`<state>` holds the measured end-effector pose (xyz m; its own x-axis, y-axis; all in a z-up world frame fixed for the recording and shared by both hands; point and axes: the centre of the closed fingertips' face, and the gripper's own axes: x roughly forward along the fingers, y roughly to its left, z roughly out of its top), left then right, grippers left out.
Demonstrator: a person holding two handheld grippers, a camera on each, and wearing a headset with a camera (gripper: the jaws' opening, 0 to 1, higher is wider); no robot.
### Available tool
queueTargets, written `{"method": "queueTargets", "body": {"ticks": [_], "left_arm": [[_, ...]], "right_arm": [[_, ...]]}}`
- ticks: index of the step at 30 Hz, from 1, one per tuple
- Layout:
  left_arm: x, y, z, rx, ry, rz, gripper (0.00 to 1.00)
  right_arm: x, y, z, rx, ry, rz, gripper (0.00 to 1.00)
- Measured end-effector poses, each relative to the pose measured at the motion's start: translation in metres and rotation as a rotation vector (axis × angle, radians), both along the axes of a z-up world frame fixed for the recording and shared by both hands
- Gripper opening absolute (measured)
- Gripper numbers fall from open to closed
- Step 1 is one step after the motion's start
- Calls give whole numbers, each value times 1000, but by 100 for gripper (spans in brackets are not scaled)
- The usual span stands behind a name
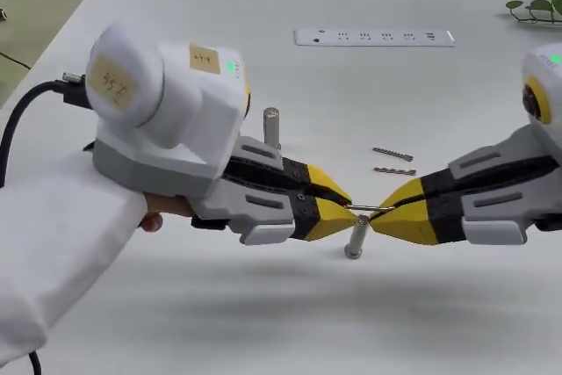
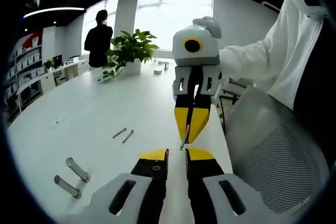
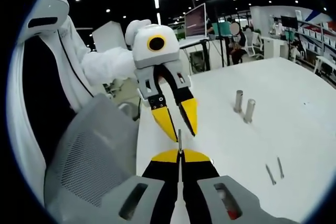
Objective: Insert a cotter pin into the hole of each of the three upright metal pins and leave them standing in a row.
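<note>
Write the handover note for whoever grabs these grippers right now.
Right gripper: shut on a cotter pin, which it holds out roughly level toward the left gripper.
Left gripper: open and holding nothing, with its tips at the cotter pin's free end.
Near metal pin: upright on the table, just below the meeting tips.
Far metal pins: two standing side by side, farther back.
Spare cotter pins: two lying loose on the table.
Done: no cotter pin looks seated in any visible metal pin.
Left: all three insertions, then the row.
</note>
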<state>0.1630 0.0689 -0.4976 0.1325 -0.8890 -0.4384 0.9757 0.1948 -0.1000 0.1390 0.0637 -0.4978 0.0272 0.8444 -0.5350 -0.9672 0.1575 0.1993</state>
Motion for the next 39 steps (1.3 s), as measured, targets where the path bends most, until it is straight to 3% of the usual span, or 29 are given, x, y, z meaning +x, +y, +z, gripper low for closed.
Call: {"method": "queueTargets", "body": {"ticks": [4,16,20,25,29,32,39], "left_arm": [[3,-1,-5,4,7,14,24],[10,-9,-28,61,5,16,22],[19,-10,-42,99,13,41,21],[19,-14,-49,114,22,26,21],[20,-20,-52,118,18,21,21],[23,-23,-55,139,-8,17,20],[21,-25,-59,152,-4,5,14]], "right_arm": [[0,-7,-4,-17,-3,-14,0],[9,-33,-25,-109,-25,-67,0],[13,-40,-35,-144,-43,-77,0],[17,-46,-42,-155,-39,-99,0],[19,-48,-47,-162,-39,-111,0],[20,-47,-48,-161,-37,-114,0],[24,-45,-54,-158,-32,-111,0]]}}
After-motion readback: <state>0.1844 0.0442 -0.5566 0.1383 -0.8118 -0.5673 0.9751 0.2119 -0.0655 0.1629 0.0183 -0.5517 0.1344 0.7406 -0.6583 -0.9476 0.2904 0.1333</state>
